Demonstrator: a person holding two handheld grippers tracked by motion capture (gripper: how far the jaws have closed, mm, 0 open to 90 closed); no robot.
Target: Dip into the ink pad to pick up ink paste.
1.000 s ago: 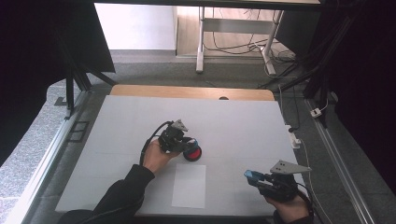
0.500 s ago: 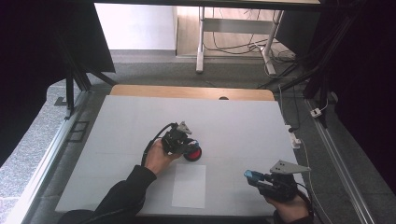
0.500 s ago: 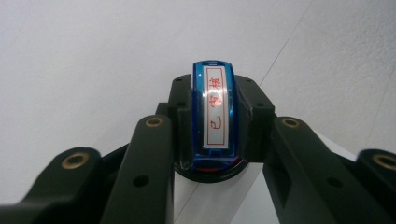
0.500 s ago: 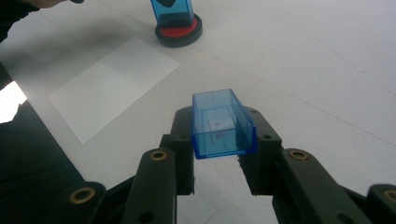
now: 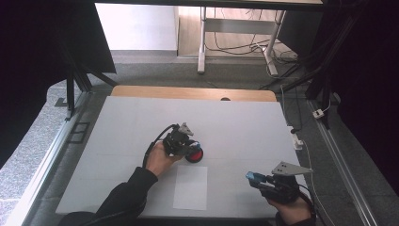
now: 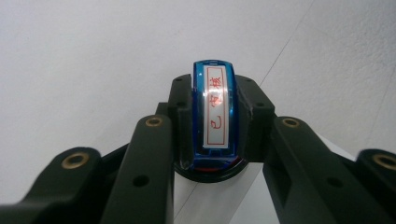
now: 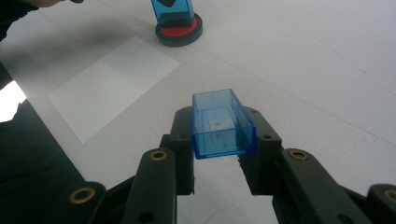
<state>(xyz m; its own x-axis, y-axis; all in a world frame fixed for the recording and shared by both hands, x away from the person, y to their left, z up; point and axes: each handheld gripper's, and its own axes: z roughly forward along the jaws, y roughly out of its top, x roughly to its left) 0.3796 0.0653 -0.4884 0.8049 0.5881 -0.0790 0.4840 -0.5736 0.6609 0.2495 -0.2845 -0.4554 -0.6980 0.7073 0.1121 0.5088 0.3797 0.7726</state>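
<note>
A blue stamp (image 6: 217,126) with a white label in red characters stands upright between the jaws of my left gripper (image 6: 215,91), which is shut on it. Its foot rests in a round black ink pad (image 5: 194,155) with a red face, seen under the stamp in the left gripper view. My left gripper (image 5: 184,143) is at the table's middle. Near the front right edge, my right gripper (image 5: 259,181) is shut on a clear blue stamp cap (image 7: 219,133), open side up, held above the table. The right gripper (image 7: 222,119) looks toward the stamp (image 7: 172,11) and ink pad (image 7: 180,31).
A white sheet of paper (image 5: 190,187) lies flat near the front edge, between the two hands and just in front of the ink pad. The table (image 5: 244,127) is a pale grey board with a wooden strip at the far edge. Cables and a desk frame lie beyond it.
</note>
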